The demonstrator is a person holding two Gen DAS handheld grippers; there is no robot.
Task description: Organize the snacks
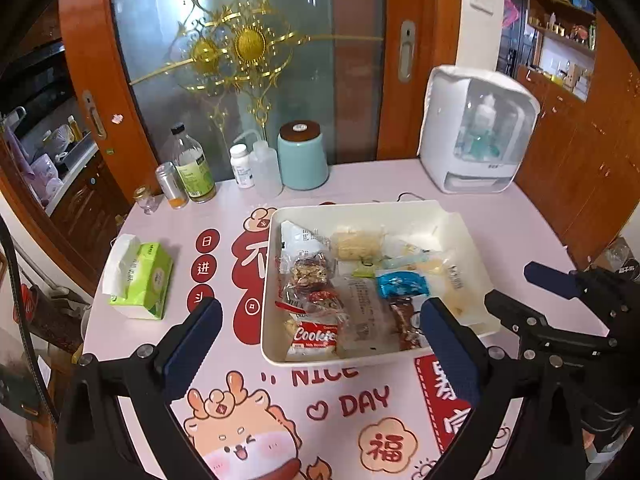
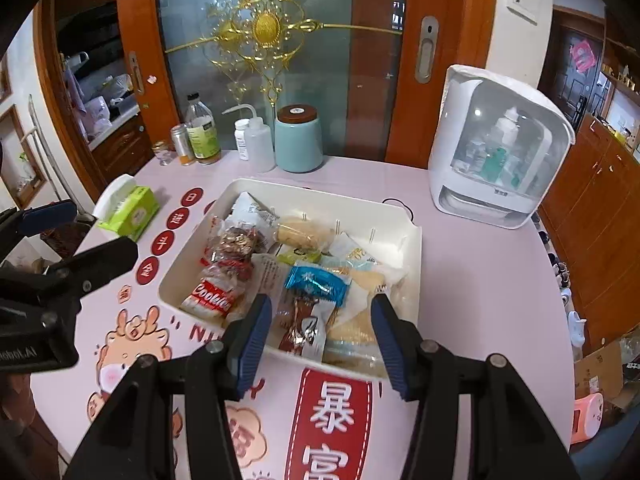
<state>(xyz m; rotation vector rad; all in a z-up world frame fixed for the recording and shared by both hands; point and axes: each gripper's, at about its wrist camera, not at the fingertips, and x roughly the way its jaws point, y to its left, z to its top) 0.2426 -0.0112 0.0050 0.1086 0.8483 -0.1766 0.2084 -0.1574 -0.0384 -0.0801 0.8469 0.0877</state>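
A white tray (image 1: 270,280) (image 2: 187,254) on the pink table holds several wrapped snacks. Among them are a red Cookies packet (image 1: 314,336) (image 2: 212,298), a blue-wrapped piece (image 1: 402,284) (image 2: 318,282), a brown bar (image 1: 404,320) (image 2: 298,320), a yellow roll (image 1: 356,244) and a clear bag of nuts (image 1: 312,272). My left gripper (image 1: 322,304) hovers over the tray's near left part, jaws wide open and empty. My right gripper (image 2: 320,304) is open over the tray's near edge, nothing between its pads. Each gripper shows at the other view's edge (image 1: 516,290) (image 2: 86,234).
A green tissue pack (image 1: 140,276) (image 2: 128,208) lies left of the tray. Bottles, a can and a teal canister (image 1: 303,156) (image 2: 298,140) line the back edge. A white appliance (image 1: 476,136) (image 2: 500,148) stands at the back right. Wooden doors and cabinets surround the table.
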